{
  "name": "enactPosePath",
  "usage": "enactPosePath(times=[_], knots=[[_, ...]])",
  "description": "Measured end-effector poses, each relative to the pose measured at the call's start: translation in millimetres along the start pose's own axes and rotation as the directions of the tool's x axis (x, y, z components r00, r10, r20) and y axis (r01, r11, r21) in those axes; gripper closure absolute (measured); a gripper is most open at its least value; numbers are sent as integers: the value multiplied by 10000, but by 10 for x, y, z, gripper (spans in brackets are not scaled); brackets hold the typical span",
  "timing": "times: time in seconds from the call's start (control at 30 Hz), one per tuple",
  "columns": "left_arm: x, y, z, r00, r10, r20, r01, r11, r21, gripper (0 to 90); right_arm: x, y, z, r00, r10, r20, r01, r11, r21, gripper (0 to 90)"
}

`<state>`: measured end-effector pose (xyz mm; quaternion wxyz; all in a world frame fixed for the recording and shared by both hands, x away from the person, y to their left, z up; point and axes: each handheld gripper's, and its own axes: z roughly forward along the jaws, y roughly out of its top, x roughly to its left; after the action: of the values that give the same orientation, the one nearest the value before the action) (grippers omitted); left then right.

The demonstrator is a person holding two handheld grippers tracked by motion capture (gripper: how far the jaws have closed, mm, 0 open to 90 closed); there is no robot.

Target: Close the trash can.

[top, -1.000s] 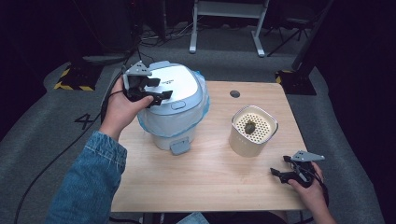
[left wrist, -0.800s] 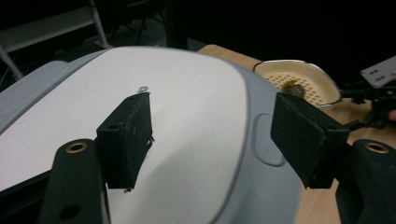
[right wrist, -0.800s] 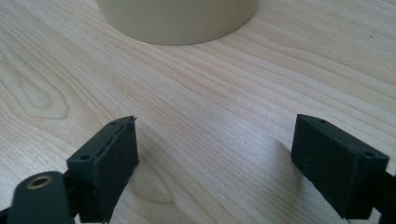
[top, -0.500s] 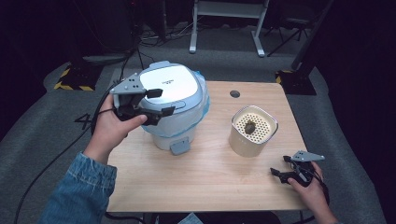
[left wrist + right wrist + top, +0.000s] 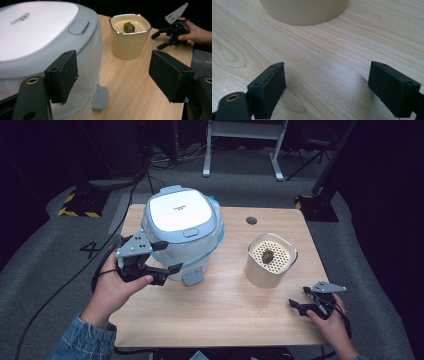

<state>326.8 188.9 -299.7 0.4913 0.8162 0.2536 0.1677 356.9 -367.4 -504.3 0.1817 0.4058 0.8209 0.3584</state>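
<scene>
A white and pale-blue bin (image 5: 182, 232) with a shut lid and a plastic liner stands at the table's back left. My left gripper (image 5: 170, 256) hangs at its near left side, jaws apart; they have just been opening, with nothing between them. In the left gripper view the bin (image 5: 37, 40) sits behind the left jaw of my left gripper (image 5: 112, 72). A cream pot (image 5: 271, 260) with a perforated insert holds a dark lump (image 5: 267, 255). My right gripper (image 5: 298, 297) rests open near the front right edge, pointing at the cream pot (image 5: 304, 10); my right gripper (image 5: 327, 85) holds nothing.
The wooden table (image 5: 225, 320) has a round cable hole (image 5: 251, 220) at the back. A grey pedal (image 5: 192, 278) juts from the bin's foot. Cables and a metal stand (image 5: 242, 150) lie on the dark floor beyond.
My left gripper has come off the bin's lid edge and moved toward the near side, lower beside the bin. Its jaws stand wider. The right gripper has stayed put.
</scene>
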Motion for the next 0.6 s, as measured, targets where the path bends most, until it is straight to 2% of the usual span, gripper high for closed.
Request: enactPosePath(times=[0.43, 0.6], knots=[[-6, -501, 76, 9986, -475, -234, 482, 9984, 300, 231, 0, 0, 0, 10000, 0, 1, 0, 10000, -4, 146], [5, -672, 123, 9985, -389, -374, 410, 9975, 583, 232, 0, 0, 0, 10000, 3, 1, -3, 10000, -4, 146]])
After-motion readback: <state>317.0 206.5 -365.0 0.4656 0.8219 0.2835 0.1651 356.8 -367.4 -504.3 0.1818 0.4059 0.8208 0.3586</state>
